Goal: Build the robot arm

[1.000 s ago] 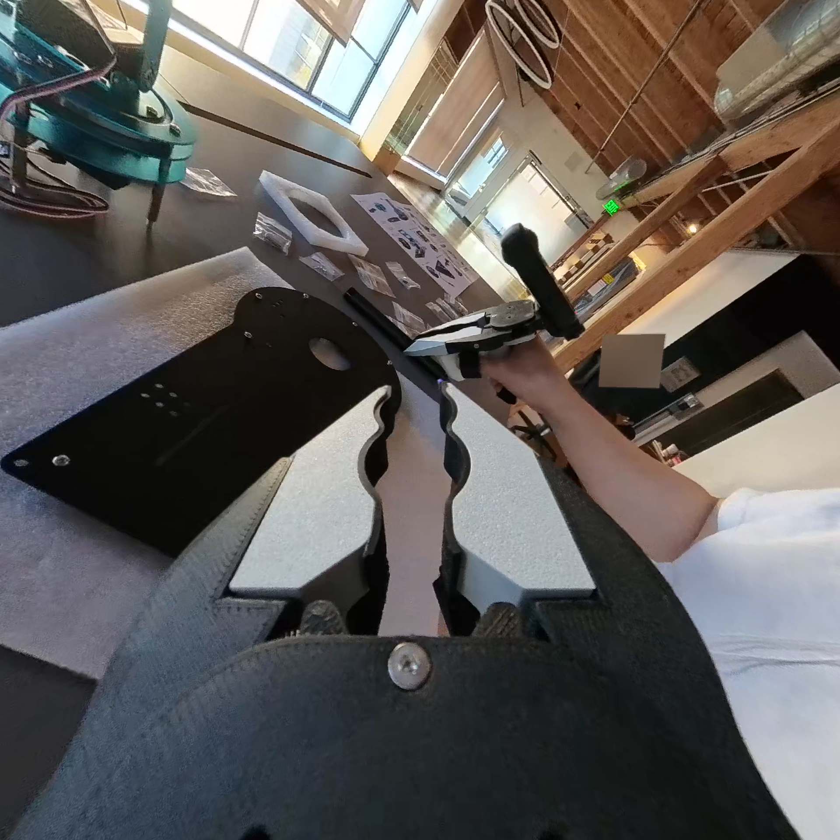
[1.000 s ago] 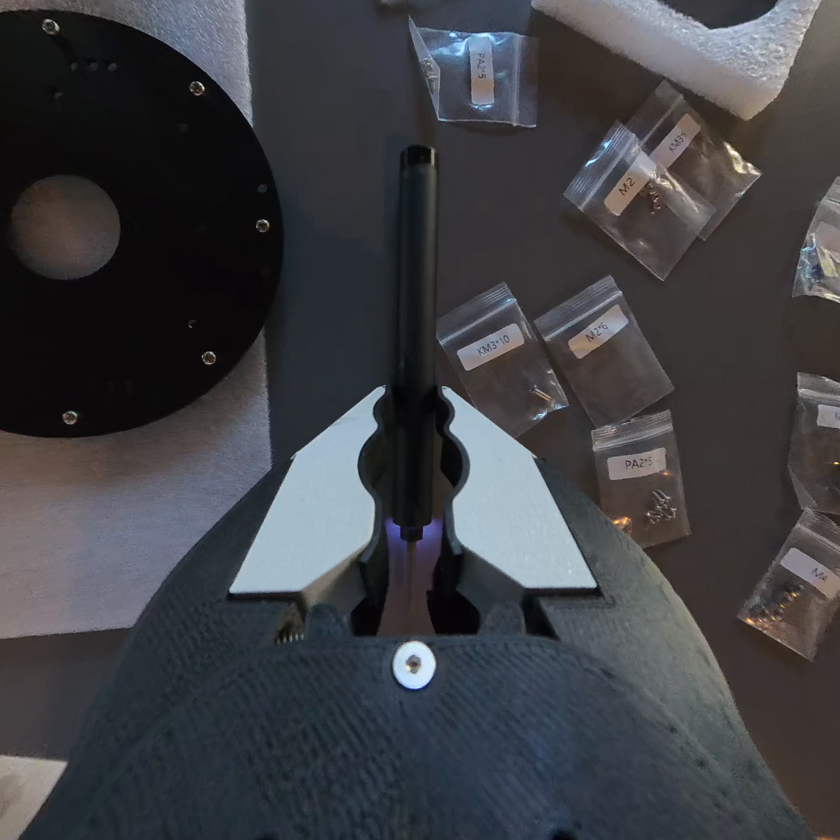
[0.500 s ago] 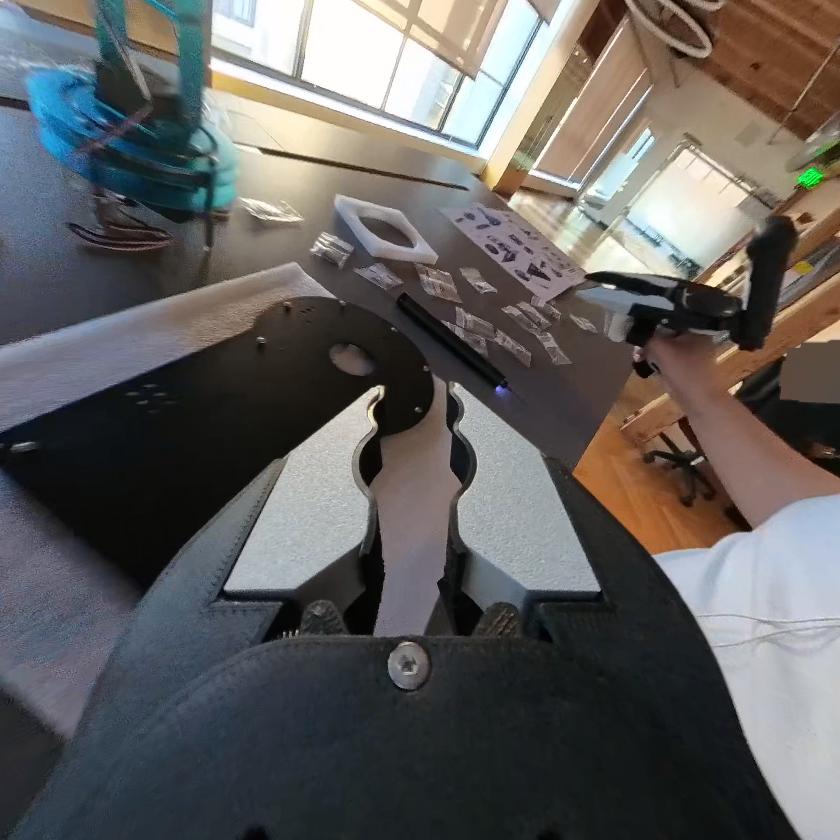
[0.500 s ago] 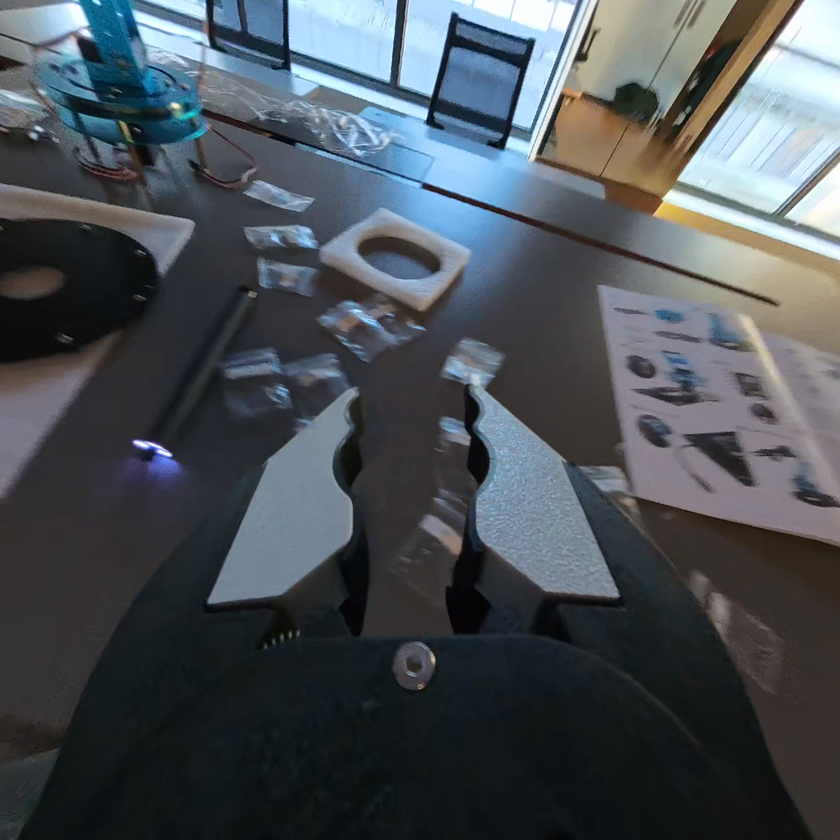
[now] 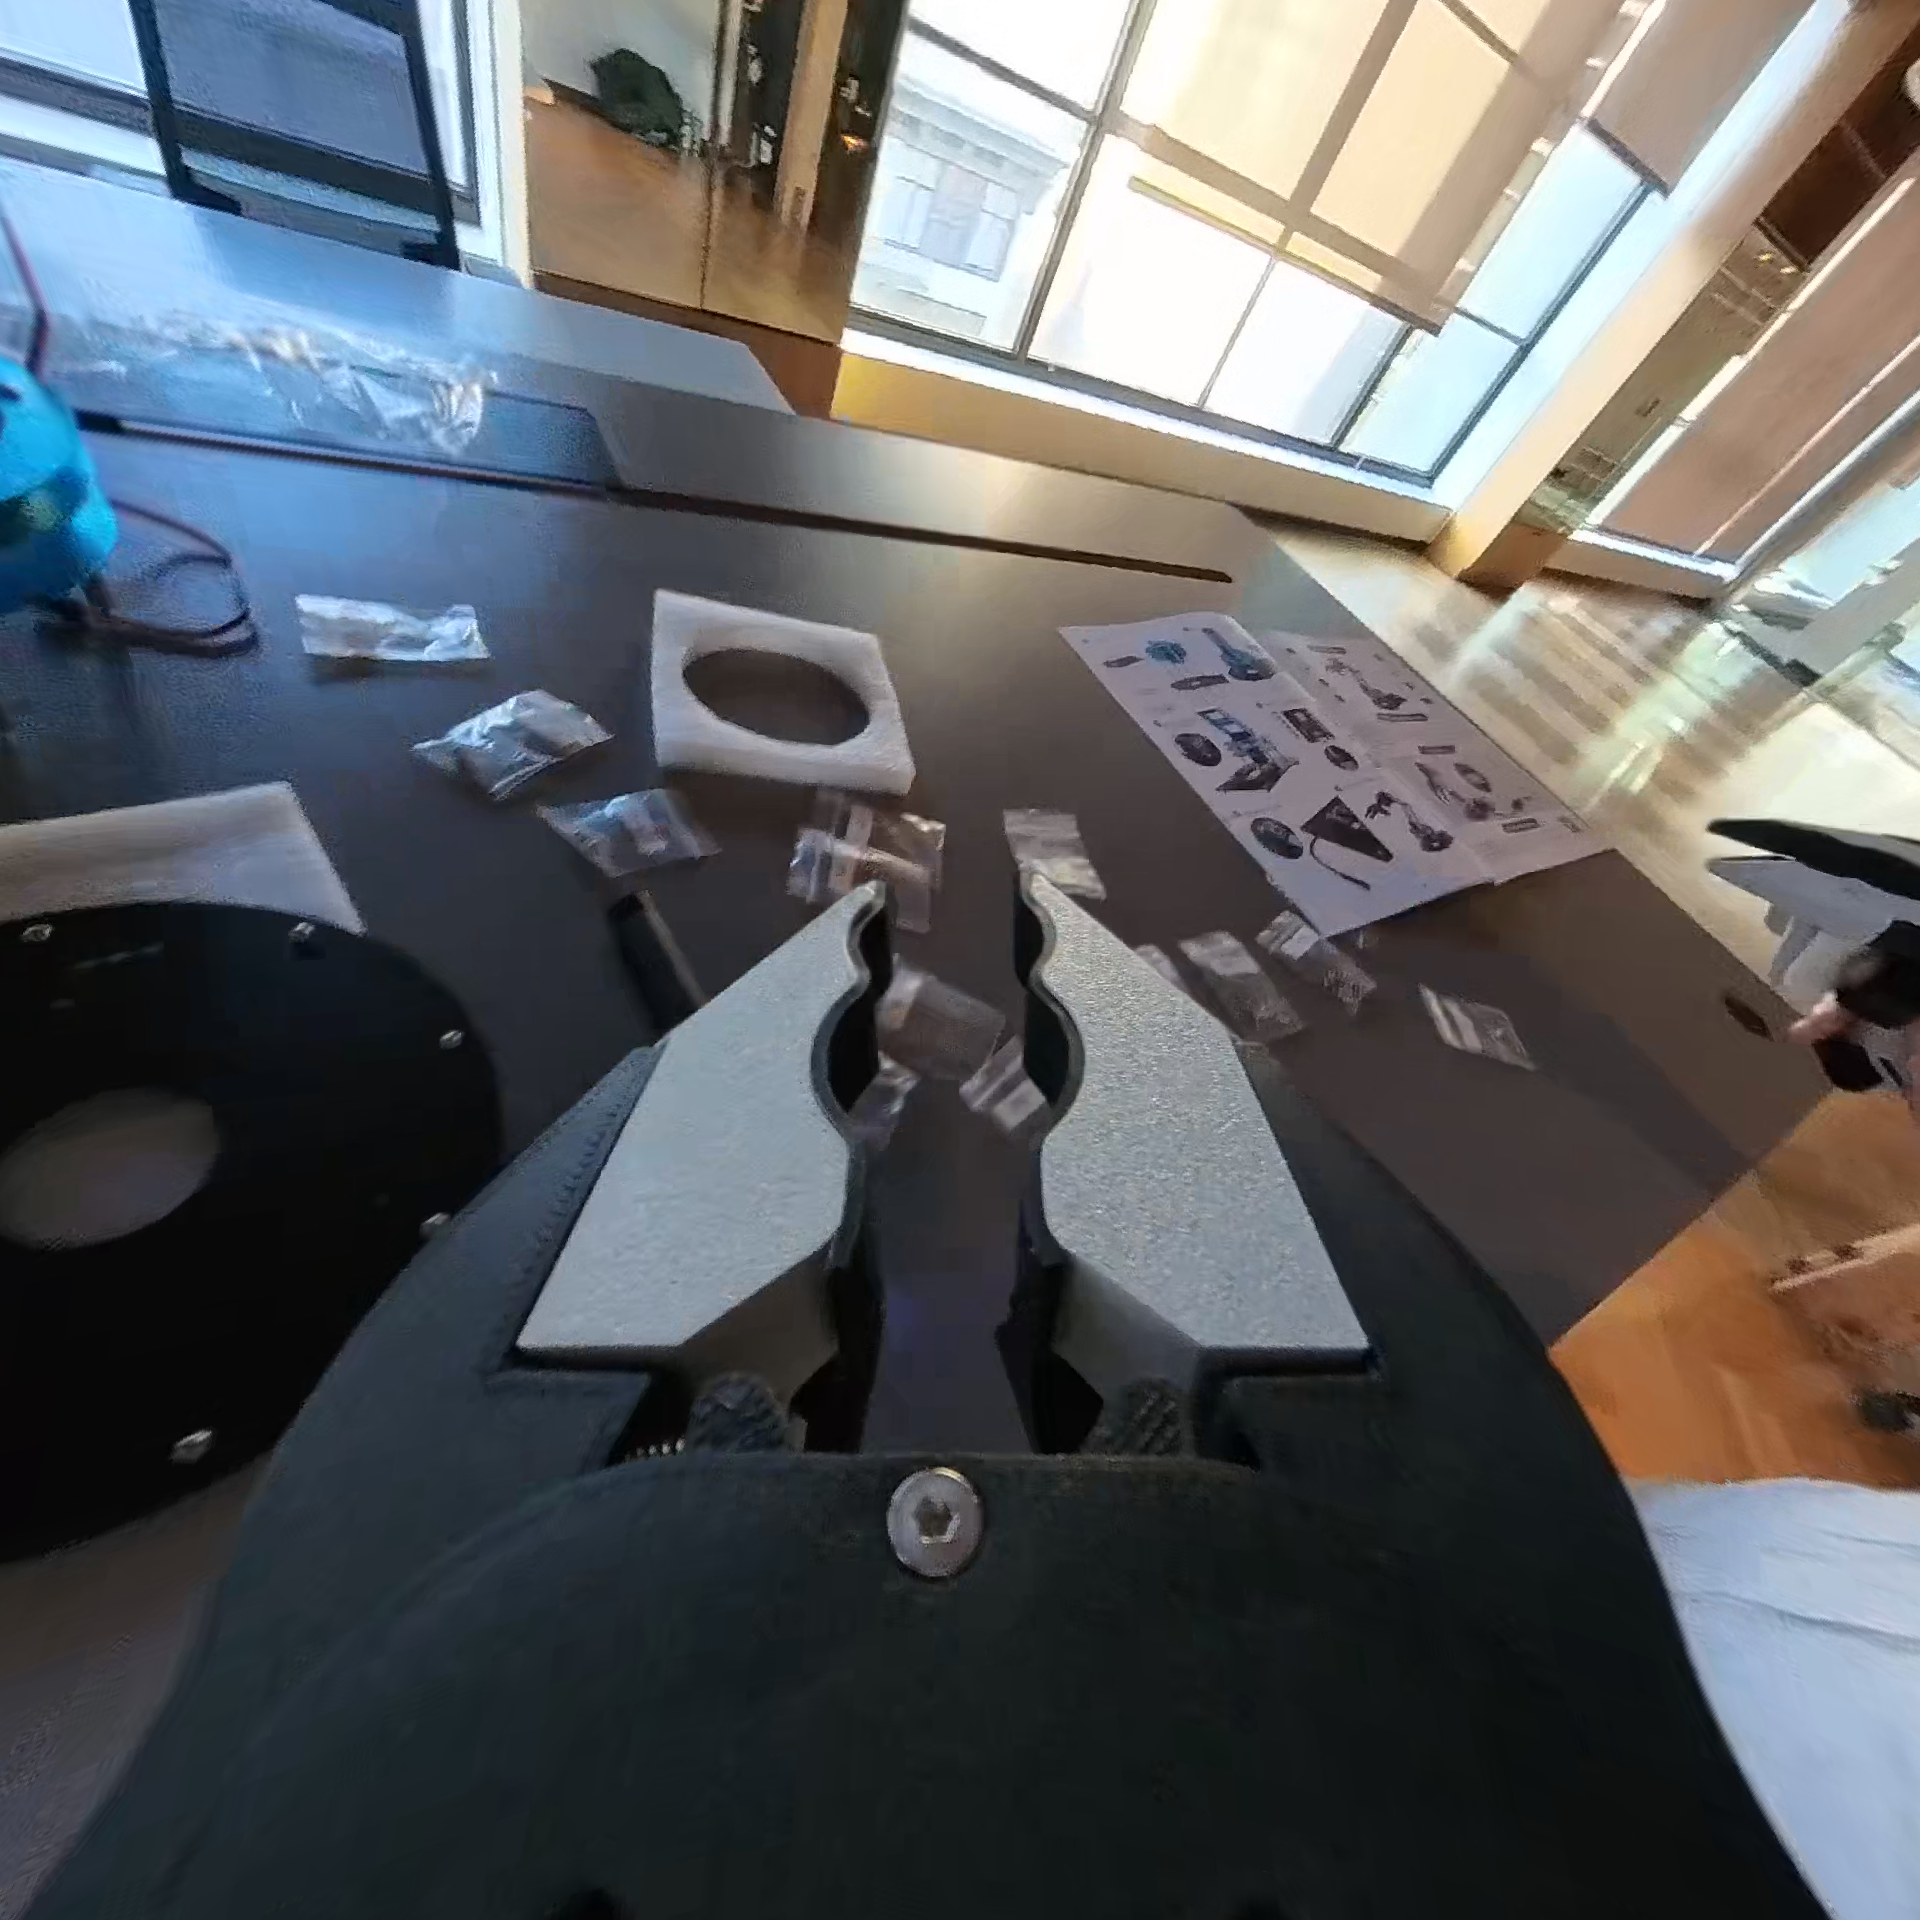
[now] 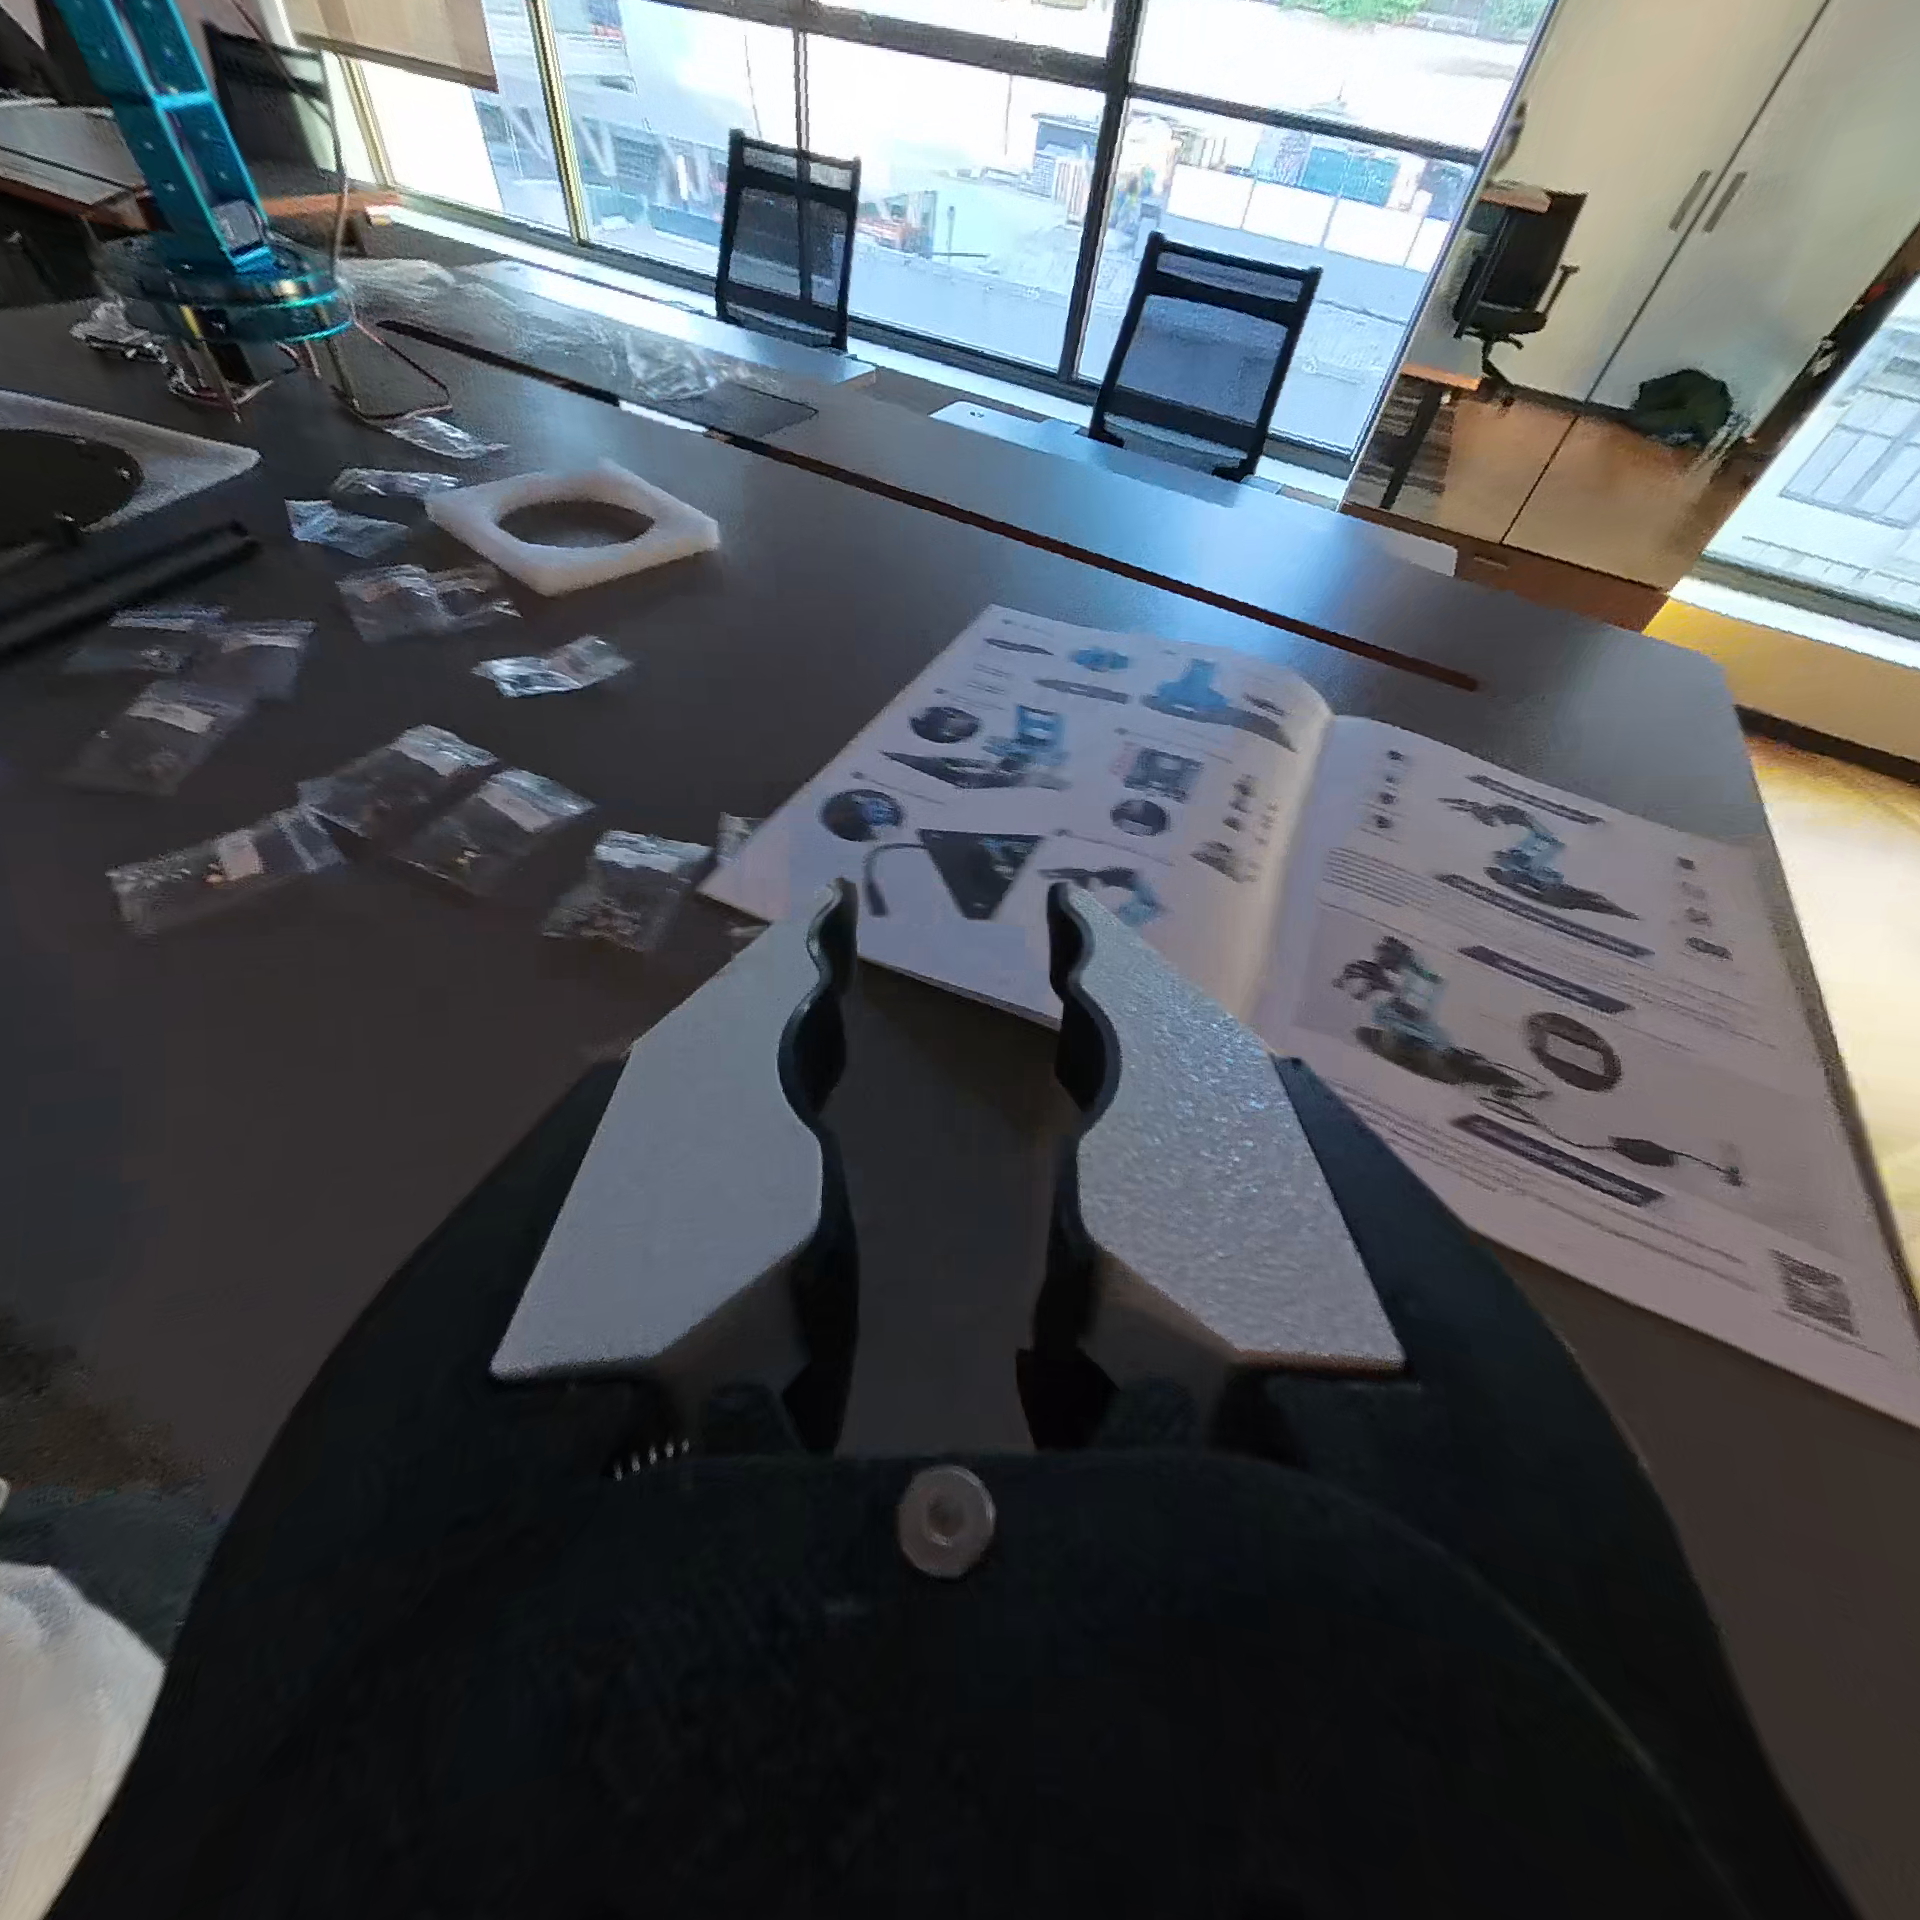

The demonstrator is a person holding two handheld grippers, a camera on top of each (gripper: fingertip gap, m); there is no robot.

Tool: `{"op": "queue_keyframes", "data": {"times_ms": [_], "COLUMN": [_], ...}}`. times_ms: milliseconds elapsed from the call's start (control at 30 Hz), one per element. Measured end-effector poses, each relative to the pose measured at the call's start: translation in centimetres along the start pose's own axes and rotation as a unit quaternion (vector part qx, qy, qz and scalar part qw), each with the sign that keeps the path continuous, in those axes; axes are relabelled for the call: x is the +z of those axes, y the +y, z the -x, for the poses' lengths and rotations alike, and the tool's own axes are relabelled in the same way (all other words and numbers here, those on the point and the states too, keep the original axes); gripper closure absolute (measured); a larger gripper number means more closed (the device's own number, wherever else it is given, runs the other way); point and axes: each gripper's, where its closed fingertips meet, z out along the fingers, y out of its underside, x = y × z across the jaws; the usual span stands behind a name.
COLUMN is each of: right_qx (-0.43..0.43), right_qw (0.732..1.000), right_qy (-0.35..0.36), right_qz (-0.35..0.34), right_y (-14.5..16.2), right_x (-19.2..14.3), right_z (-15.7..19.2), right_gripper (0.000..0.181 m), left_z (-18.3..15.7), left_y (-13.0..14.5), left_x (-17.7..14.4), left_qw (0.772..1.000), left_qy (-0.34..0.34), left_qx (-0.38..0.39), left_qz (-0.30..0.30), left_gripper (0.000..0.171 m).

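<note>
My left gripper [image 5: 951,909] is open and empty, low over the dark table [image 5: 1039,582]. Several small clear bags of hardware [image 5: 935,1023] lie between and just beyond its fingertips. A slim black pen-shaped tool [image 5: 649,951] lies left of the bags, mostly hidden under my left finger. My right gripper [image 6: 951,914] is open and empty, hovering over the near edge of an open illustrated booklet [image 6: 1351,883]. It also shows at the right edge of the left wrist view [image 5: 1829,894]. The tool [image 6: 135,577] lies far to its left.
A black round plate [image 5: 208,1143] rests on a white foam sheet [image 5: 156,842] at left. A white foam ring [image 5: 779,707] lies further back. A blue robot arm [image 6: 208,208] stands at the back left with wires. Two chairs [image 6: 1195,343] stand behind the table. My right fingertips sit around 45 centimeters from my left ones.
My right gripper let go of the black tool, lifted and swung right over the booklet. My left gripper swung right from the black plate toward the bags.
</note>
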Motion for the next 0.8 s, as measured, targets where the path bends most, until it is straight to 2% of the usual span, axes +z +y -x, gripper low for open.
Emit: {"op": "queue_keyframes", "data": {"times_ms": [100, 200, 367, 500, 600, 667, 800], "right_qx": [0.011, 0.010, -0.007, -0.056, -0.053, -0.031, 0.041], "right_qw": [1.000, 1.000, 1.000, 0.998, 0.997, 0.996, 0.992], "right_qy": [-0.004, 0.000, -0.022, -0.031, -0.035, -0.022, 0.020], "right_qz": [-0.002, -0.005, 0.005, -0.003, -0.044, -0.081, -0.121], "right_y": [0.8, 0.9, 0.0, -0.9, -2.8, -3.7, -3.3], "right_x": [0.0, 1.2, 4.6, 7.9, 10.5, 12.2, 14.9], "right_z": [-4.8, -8.1, -11.1, -13.9, -16.2, -17.9, -19.9], "right_gripper": [0.143, 0.140, 0.139, 0.139, 0.141, 0.146, 0.153], "left_z": [-3.1, -5.9, -10.7, -13.6, -14.7, -15.2, -17.9], "left_y": [-1.0, -1.3, -2.5, -1.6, -1.7, -3.2, -8.3], "left_x": [1.8, 4.1, 8.6, 11.8, 13.3, 14.4, 17.3], "left_qw": [0.999, 0.998, 0.998, 0.997, 0.996, 0.995, 0.990], "left_qy": [-0.024, -0.022, 0.011, 0.042, 0.052, 0.052, 0.079], "left_qx": [0.024, 0.041, 0.059, 0.053, 0.065, 0.080, 0.099], "left_qz": [0.004, 0.038, 0.035, 0.025, 0.013, -0.004, -0.060], "left_gripper": [0.148, 0.143, 0.130, 0.123, 0.122, 0.123, 0.121]}}
